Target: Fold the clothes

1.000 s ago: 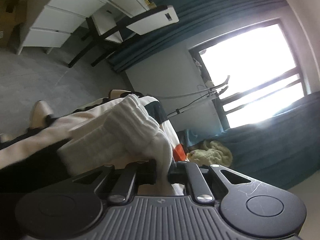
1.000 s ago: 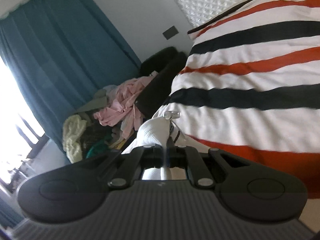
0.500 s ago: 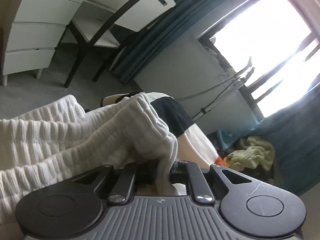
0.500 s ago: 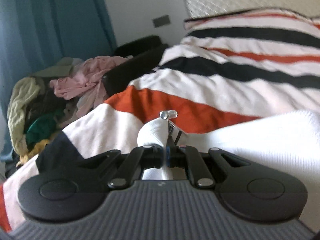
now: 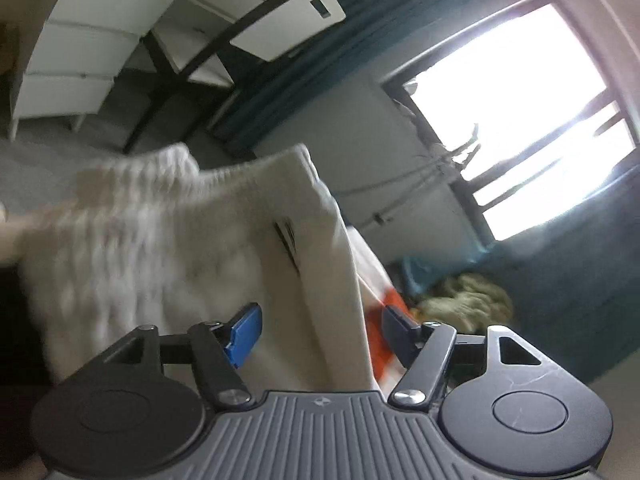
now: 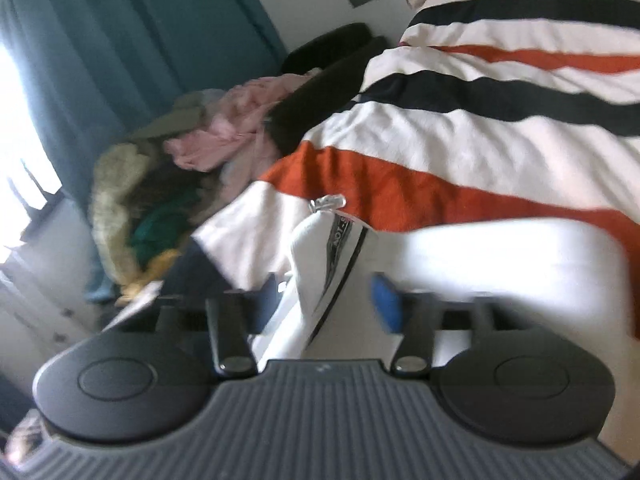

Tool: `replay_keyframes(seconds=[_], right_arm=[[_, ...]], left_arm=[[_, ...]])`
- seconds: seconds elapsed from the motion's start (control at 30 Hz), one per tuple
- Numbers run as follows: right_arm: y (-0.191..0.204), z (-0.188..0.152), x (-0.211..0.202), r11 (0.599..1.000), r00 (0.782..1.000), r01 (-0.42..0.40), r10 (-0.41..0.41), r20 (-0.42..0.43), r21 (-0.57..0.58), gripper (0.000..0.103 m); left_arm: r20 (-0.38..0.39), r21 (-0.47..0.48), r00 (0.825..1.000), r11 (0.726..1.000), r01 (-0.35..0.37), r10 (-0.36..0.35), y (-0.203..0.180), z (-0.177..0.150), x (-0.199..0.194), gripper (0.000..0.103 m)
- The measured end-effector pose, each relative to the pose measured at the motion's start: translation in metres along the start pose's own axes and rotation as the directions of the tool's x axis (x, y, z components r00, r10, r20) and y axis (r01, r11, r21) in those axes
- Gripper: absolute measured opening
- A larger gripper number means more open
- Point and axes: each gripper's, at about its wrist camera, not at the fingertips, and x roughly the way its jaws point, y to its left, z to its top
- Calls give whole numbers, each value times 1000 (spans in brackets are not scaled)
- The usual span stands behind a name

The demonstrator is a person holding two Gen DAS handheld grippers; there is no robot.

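A white ribbed knit garment [image 5: 168,248] lies blurred in front of my left gripper [image 5: 320,332]. That gripper is open, its blue pads [image 5: 246,332] apart, and a fold of the fabric runs between them without being pinched. In the right wrist view my right gripper [image 6: 328,300] is also open, its blue pad [image 6: 386,304] clear of the cloth. A white corner of the garment with a black-and-white tag [image 6: 340,248] and a clear plastic fastener stands between its fingers. The garment rests on the striped bedspread [image 6: 480,132].
A heap of pink, green and yellow clothes [image 6: 180,184] lies on a dark chair beside the bed. Teal curtains [image 6: 120,52] and a bright window [image 5: 520,120] are behind. White drawers [image 5: 80,60] and a black-framed desk chair [image 5: 224,48] stand on the grey floor.
Both grippers were shut on the white garment and have now opened, letting the fabric go. The cloth has dropped and both views are blurred from motion.
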Motion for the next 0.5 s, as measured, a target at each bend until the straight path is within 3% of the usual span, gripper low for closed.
replay_keyframes(seconds=[0.07, 0.17, 0.3, 0.43, 0.5], right_arm=[[-10, 1, -39, 999, 999, -43, 43, 29, 28, 61], [-29, 2, -86, 993, 995, -96, 97, -6, 61, 60], [-70, 6, -126, 970, 983, -148, 165, -79, 193, 55], [-114, 6, -149, 902, 951, -226, 287, -120, 369, 52], [-129, -5, -152, 884, 942, -211, 298, -154, 418, 52]], left_arm=[[-75, -57, 997, 998, 27, -31, 7, -19, -17, 79], [-182, -168, 983, 984, -55, 24, 23, -57, -38, 77], [-241, -289, 970, 951, -105, 34, 36, -89, -62, 77], [-194, -287, 979, 951, -114, 59, 43, -96, -78, 77], [-170, -297, 983, 948, -117, 68, 51, -97, -80, 77]])
